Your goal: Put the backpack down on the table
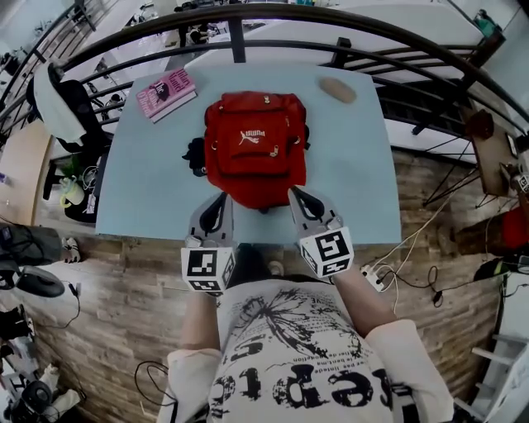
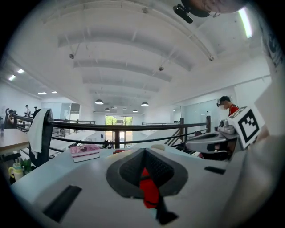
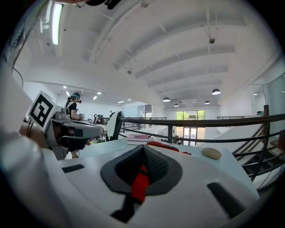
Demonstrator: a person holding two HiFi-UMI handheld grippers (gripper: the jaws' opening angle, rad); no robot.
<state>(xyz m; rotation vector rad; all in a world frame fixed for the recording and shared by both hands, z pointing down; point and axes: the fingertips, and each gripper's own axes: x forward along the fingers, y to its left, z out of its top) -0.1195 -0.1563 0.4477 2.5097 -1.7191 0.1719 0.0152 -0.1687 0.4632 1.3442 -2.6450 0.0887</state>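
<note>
A red backpack (image 1: 254, 147) lies front up in the middle of the pale blue table (image 1: 355, 182). My left gripper (image 1: 221, 199) is at its near left corner and my right gripper (image 1: 294, 195) at its near right corner. In the left gripper view the jaws (image 2: 144, 173) are shut with a strip of red backpack fabric (image 2: 149, 189) pinched between the pads. The right gripper view shows the same: jaws (image 3: 142, 171) shut on a red strip (image 3: 139, 186). Whether the near end of the backpack is off the table I cannot tell.
A pink book (image 1: 166, 93) lies at the table's far left corner and a beige oval object (image 1: 337, 90) at the far right. A black railing (image 1: 248, 16) runs behind the table. A chair with a white garment (image 1: 58, 103) stands at the left. Cables (image 1: 413, 273) lie on the floor at the right.
</note>
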